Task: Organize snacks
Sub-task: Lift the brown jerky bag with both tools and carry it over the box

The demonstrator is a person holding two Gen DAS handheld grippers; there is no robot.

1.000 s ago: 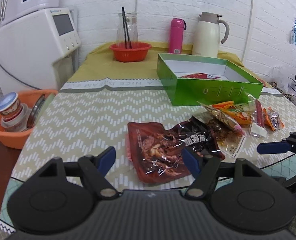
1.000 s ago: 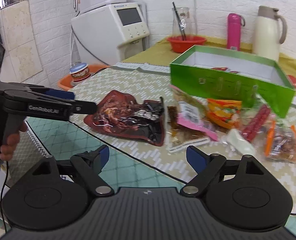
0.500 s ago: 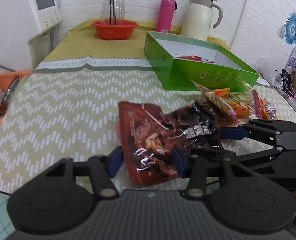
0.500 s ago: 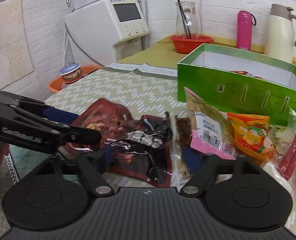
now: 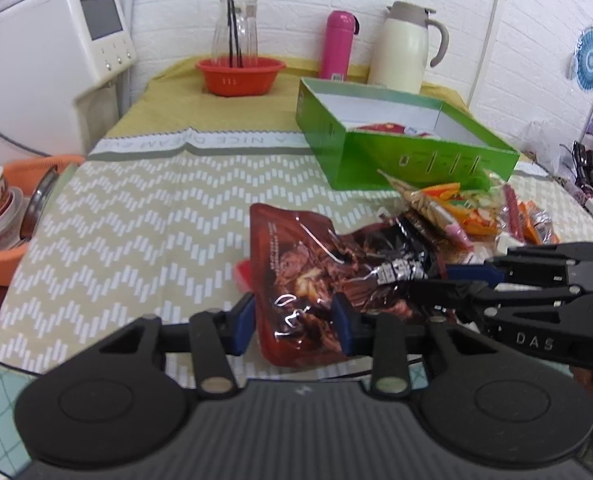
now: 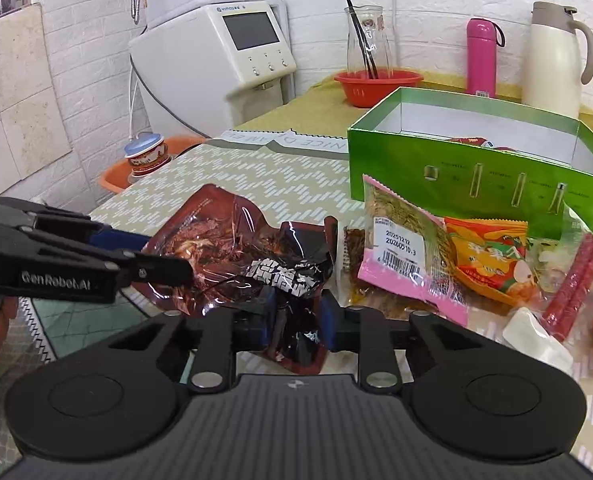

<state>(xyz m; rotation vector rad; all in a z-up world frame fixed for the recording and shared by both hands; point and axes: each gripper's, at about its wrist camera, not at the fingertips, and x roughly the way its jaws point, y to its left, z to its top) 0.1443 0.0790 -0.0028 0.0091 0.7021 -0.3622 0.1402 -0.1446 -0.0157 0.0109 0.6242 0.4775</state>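
Observation:
A brown snack pouch point(image 5: 316, 272) with a black end point(image 6: 292, 276) lies crumpled near the table's front edge. My left gripper point(image 5: 293, 324) has the pouch's brown end between its blue pads. Its jaws are closing and both pads touch the foil. My right gripper point(image 6: 296, 320) is shut on the black end and reaches in from the right in the left wrist view point(image 5: 444, 280). The left gripper point(image 6: 164, 254) comes in from the left in the right wrist view. Behind stands an open green box point(image 6: 456, 176) with a red packet inside.
Loose snacks lie in front of the box: a pink-edged packet point(image 6: 408, 248), an orange packet point(image 6: 492, 256), red sausage sticks point(image 6: 576, 280). Further back are an orange bowl point(image 5: 240, 76), a pink flask point(image 5: 338, 44) and a cream jug point(image 5: 408, 48). An orange basin point(image 5: 0, 248) sits at the left.
Both grippers moved in onto the brown pouch. The right jaws went from wide open to shut on its black end, the left jaws narrowed around the brown end, and the pouch crumpled upward.

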